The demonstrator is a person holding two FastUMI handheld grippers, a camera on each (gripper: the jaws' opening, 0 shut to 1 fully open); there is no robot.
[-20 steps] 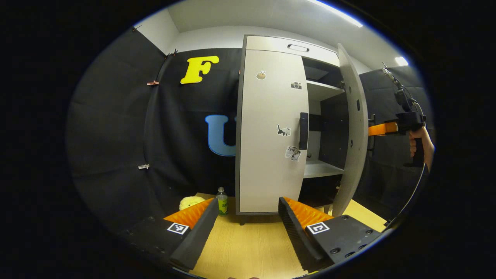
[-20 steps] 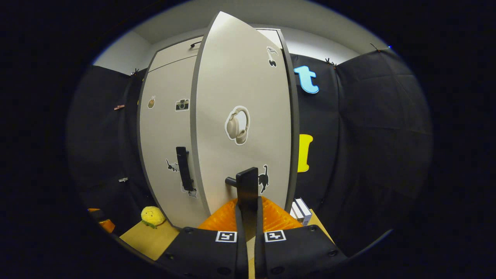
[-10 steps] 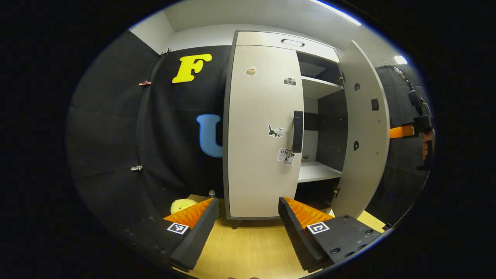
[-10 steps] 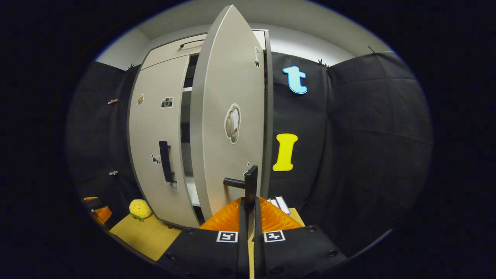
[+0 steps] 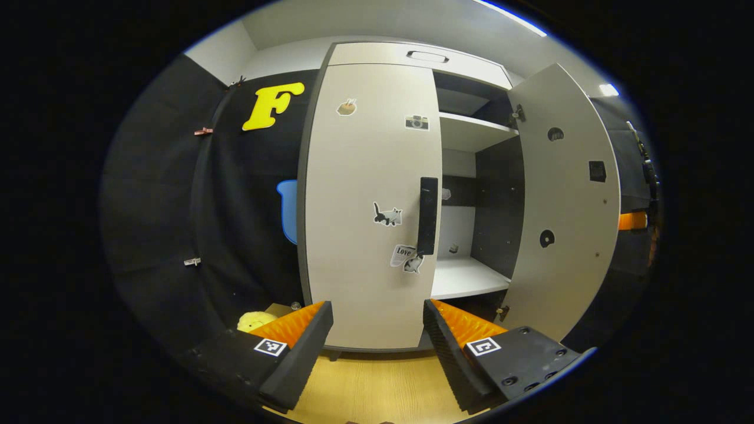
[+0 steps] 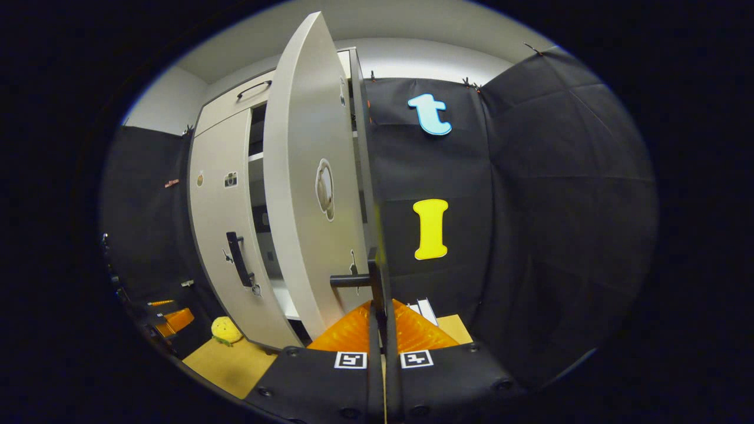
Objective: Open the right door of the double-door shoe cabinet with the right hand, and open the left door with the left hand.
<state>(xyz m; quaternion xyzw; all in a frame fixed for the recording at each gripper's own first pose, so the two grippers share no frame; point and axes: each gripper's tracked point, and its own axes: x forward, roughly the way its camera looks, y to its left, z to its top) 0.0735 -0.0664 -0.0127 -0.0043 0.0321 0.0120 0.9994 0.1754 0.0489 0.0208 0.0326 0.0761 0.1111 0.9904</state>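
Note:
The pale shoe cabinet stands ahead in the left gripper view. Its left door (image 5: pixel 371 206) is closed, with a black vertical handle (image 5: pixel 428 215) at its right edge. The right door (image 5: pixel 565 200) is swung wide, baring white shelves (image 5: pixel 468 277). My left gripper (image 5: pixel 376 310) is open, low in front of the left door and apart from it. In the right gripper view, my right gripper (image 6: pixel 380 310) is shut on the right door's black handle (image 6: pixel 377 280). That door (image 6: pixel 306 194) stands nearly edge-on there. The left door's handle (image 6: pixel 237 259) shows farther left.
A yellow plush toy (image 5: pixel 253 321) lies on the wooden surface (image 5: pixel 377 388) left of the cabinet, by the black cloth wall. White boxes or books (image 6: pixel 427 307) sit behind the right door's foot. The left gripper (image 6: pixel 168 318) shows at the lower left of the right gripper view.
The right door has swung much farther open with my right gripper on its handle. My left gripper, still open, has come closer to the left door.

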